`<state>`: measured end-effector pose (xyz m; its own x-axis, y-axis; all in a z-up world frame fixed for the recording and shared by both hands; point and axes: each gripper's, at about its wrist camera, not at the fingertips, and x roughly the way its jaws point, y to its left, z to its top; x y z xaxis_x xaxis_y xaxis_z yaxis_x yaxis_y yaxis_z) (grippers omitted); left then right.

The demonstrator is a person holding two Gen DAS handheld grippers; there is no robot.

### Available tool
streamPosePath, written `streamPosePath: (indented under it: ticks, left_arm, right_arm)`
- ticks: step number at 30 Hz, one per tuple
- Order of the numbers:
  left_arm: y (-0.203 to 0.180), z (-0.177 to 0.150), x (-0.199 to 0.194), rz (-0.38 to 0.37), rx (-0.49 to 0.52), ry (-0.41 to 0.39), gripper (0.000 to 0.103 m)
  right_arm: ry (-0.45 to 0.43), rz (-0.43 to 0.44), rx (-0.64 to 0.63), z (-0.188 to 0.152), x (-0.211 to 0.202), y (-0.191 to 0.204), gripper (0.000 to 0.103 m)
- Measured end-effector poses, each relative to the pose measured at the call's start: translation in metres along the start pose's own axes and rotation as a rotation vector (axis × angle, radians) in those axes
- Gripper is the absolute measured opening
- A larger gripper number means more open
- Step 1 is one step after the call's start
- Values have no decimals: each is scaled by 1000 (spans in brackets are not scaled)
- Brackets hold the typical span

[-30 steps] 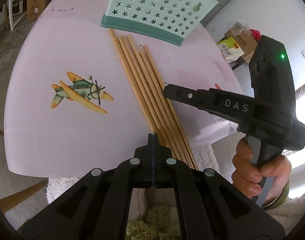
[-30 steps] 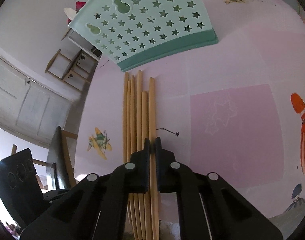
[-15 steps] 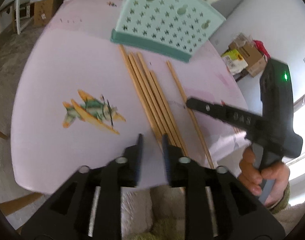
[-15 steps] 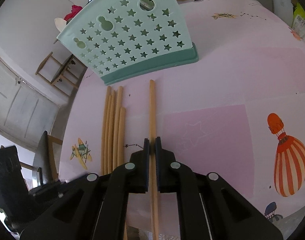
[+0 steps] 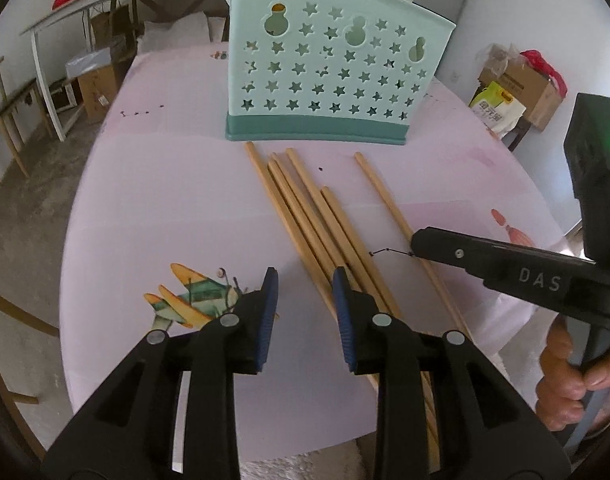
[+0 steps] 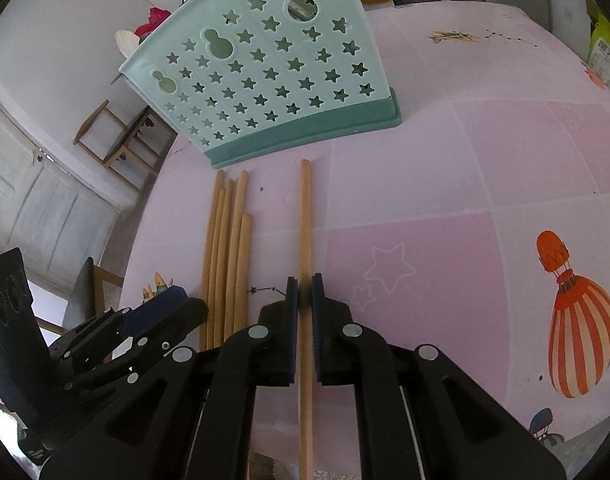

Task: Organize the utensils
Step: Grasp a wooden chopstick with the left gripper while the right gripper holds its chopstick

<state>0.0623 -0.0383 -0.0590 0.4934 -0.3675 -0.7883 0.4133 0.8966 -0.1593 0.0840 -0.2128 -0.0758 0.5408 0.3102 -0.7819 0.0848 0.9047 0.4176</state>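
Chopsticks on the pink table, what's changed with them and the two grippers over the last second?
The right gripper, shut on one chopstick, has slid it sideways out of the bundle, leaving a gap. The left gripper, closed a second ago, has opened above the bundle's near end. The remaining five chopsticks and the star-pattern utensil holder stayed put on the table.

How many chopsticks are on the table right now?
6: five bundled left of the right gripper, before the holder; one apart, clamped in that gripper. None seem hidden.
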Motion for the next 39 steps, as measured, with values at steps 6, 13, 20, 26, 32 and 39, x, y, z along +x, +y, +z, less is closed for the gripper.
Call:
streamPosePath:
  ticks: [6, 13, 20, 26, 32, 39]
  left_arm:
    - [8, 3, 0, 73, 16, -6, 26]
    - [19, 1, 0, 147, 28, -17, 12]
    - [34, -6, -12, 130, -22, 21, 5]
    - [46, -6, -18, 78, -70, 42, 17]
    - [47, 17, -7, 85, -25, 62, 22]
    - [49, 48, 26, 122, 31, 104, 22]
  right_arm:
    - [-6, 9, 6, 0, 0, -2, 7]
    - [-7, 2, -19, 0, -2, -3, 7]
    - [-18, -66, -71, -2, -8, 0, 7]
    - [4, -97, -108, 3, -12, -2, 8]
    - [26, -115, -172, 10, -9, 5, 16]
    - [40, -127, -225, 27, 6, 11, 16]
